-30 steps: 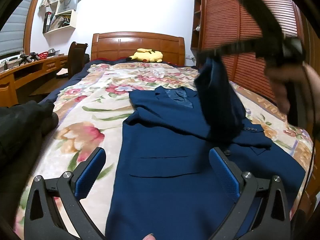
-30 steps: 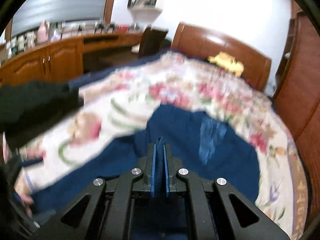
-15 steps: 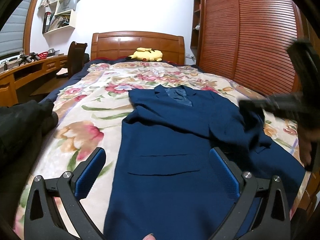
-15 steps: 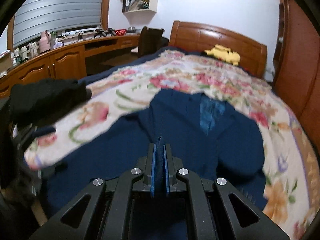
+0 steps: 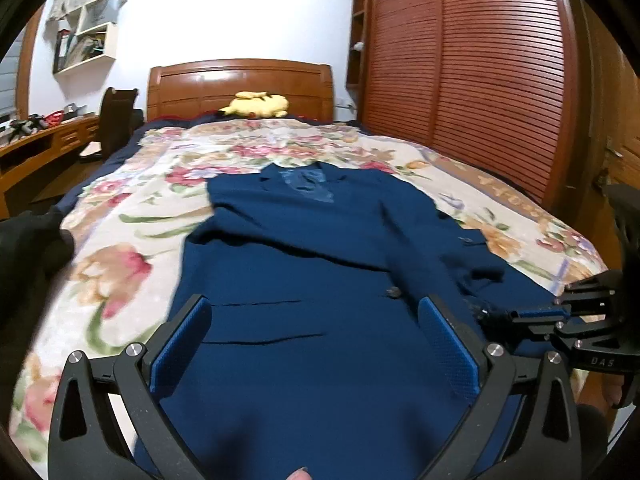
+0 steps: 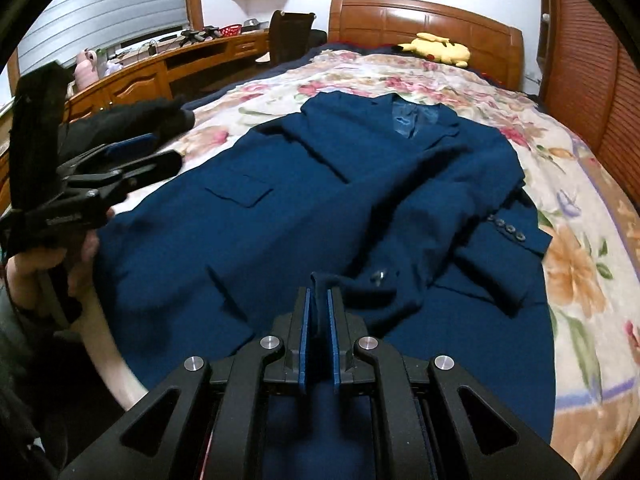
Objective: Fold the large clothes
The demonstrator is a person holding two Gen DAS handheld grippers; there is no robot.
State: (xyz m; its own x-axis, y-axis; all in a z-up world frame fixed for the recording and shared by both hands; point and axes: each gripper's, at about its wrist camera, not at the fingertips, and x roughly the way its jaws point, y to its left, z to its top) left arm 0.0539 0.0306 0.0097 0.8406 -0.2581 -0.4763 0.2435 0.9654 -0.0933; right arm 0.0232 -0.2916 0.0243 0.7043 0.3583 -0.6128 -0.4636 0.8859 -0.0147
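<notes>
Two grippers are working over the navy suit jacket [image 6: 360, 200] lying on the floral bedspread [image 5: 132, 216]: the right gripper [image 6: 319, 312] is pinching a fold of its cloth, while the left gripper [image 5: 316, 344] is hovering wide open above its front.

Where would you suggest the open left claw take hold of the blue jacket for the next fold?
Probably the blue jacket at its bare left side edge, approached from the floral bedspread: that edge lies flat and clear, while the right claw pinches fabric opposite.
</notes>
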